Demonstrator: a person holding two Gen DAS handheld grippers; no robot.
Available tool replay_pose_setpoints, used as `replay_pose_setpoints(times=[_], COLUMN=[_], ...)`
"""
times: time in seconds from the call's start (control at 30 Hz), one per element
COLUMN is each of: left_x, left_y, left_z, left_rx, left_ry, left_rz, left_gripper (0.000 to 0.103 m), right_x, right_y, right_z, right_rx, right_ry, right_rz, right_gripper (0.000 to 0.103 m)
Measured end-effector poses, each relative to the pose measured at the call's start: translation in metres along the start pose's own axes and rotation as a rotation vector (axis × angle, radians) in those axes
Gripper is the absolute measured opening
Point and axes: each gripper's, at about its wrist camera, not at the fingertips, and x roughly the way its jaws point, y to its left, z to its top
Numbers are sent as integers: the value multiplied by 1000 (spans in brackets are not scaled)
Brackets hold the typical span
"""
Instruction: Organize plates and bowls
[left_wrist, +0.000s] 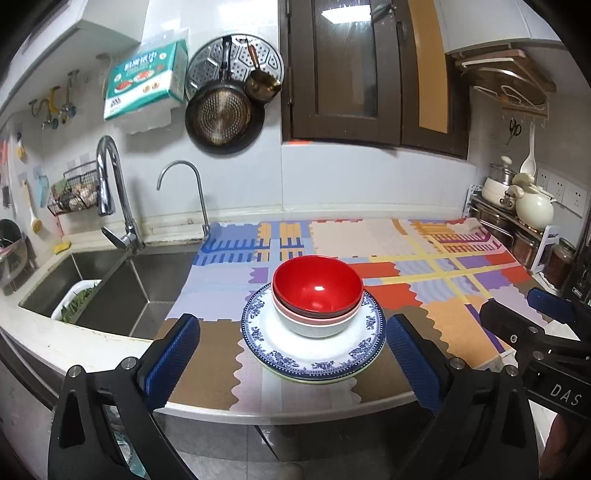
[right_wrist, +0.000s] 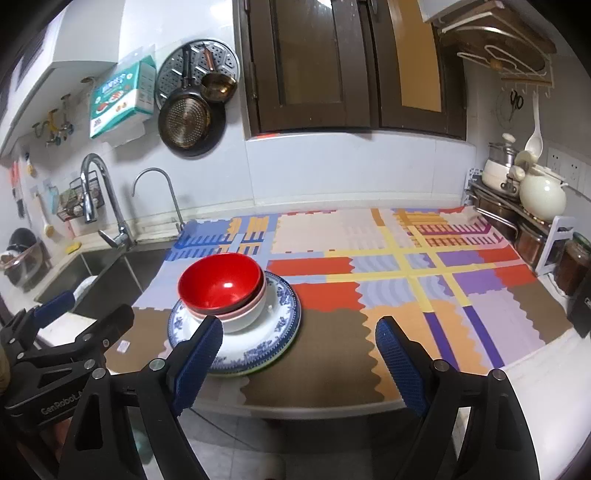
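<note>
Left wrist view: glossy red bowl (left_wrist: 317, 283) nested in pink bowl (left_wrist: 314, 320), in white bowl (left_wrist: 314, 329), on blue-patterned white plate (left_wrist: 314, 347). Left tongs (left_wrist: 291, 360) and right tongs (right_wrist: 299, 363) wide open, empty.

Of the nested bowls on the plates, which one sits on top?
The red bowl, glossy red inside, sits uppermost. Below it only the rims of a pink bowl and, lowest, a white bowl show.

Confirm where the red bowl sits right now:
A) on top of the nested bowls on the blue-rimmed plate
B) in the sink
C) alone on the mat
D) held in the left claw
A: the red bowl tops the nested bowls on the plate; neither claw touches it.
</note>
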Motion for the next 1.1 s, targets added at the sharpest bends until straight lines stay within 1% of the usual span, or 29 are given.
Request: replay_pose_setpoints(times=[0.1, 0.27, 0.57, 0.8, 1.1], left_x=[-11, -24, -48, -58, -61], left_y=[-3, -5, -9, -9, -10], left_z=[-5, -13, -23, -25, -24], left_rx=[3, 0, 7, 16, 24], left_ry=[-12, -1, -6, -26, -31], left_rz=[10, 4, 26, 34, 21], left_gripper=[103, 103, 103, 103, 103], right_x=[-12, -30, -49, -60, -67], right_y=[-1, -3, -4, -3, -1], right_z=[-5, -16, -27, -32, -34], right_rx=[-6, -12, -9, -9, -14], right_ry=[-5, -21, -35, -47, -64], right_rz=[3, 0, 11, 12, 6], right_gripper=[86, 86, 86, 86, 86])
